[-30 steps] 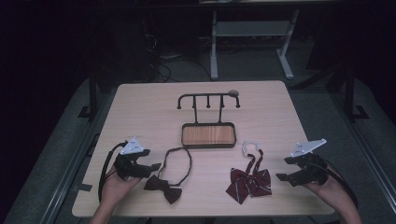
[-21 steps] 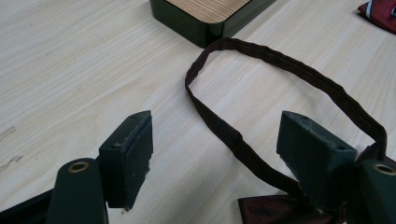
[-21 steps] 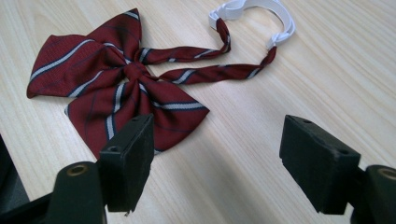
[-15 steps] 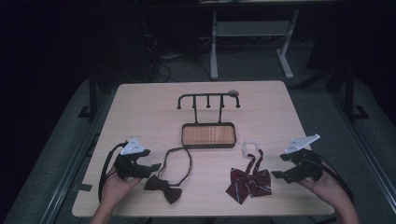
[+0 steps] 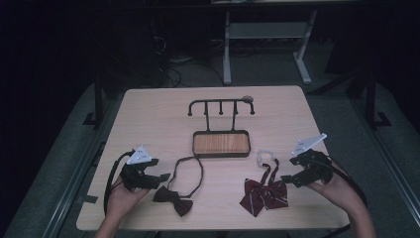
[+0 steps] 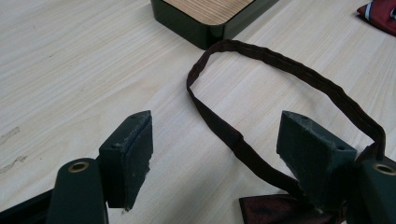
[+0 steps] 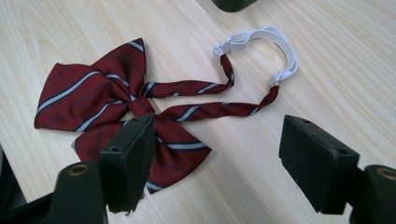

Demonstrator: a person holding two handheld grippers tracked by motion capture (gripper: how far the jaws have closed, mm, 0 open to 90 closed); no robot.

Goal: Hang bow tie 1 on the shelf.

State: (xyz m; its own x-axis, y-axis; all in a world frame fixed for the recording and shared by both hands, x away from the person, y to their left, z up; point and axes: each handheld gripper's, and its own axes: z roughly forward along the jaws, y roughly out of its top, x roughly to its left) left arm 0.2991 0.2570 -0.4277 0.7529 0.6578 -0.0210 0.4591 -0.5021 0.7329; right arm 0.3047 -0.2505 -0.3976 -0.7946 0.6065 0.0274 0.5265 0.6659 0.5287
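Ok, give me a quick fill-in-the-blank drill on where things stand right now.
1. The left gripper has its jaws ____ beside the dark maroon bow tie.
2. The striped red bow tie has a ____ elastic loop on its strap.
3. The black hook stand with wooden tray holds ____ ties.

Missing words: open; white; no

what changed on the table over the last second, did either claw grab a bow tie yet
Little changed. The right claw crept a little toward the striped red bow tie, open and not gripping it. The left claw held its place beside the dark bow tie, open, its strap loop lying between the jaws. Nothing was grasped or released. Both ties, the hook rack and its wooden tray stayed put.
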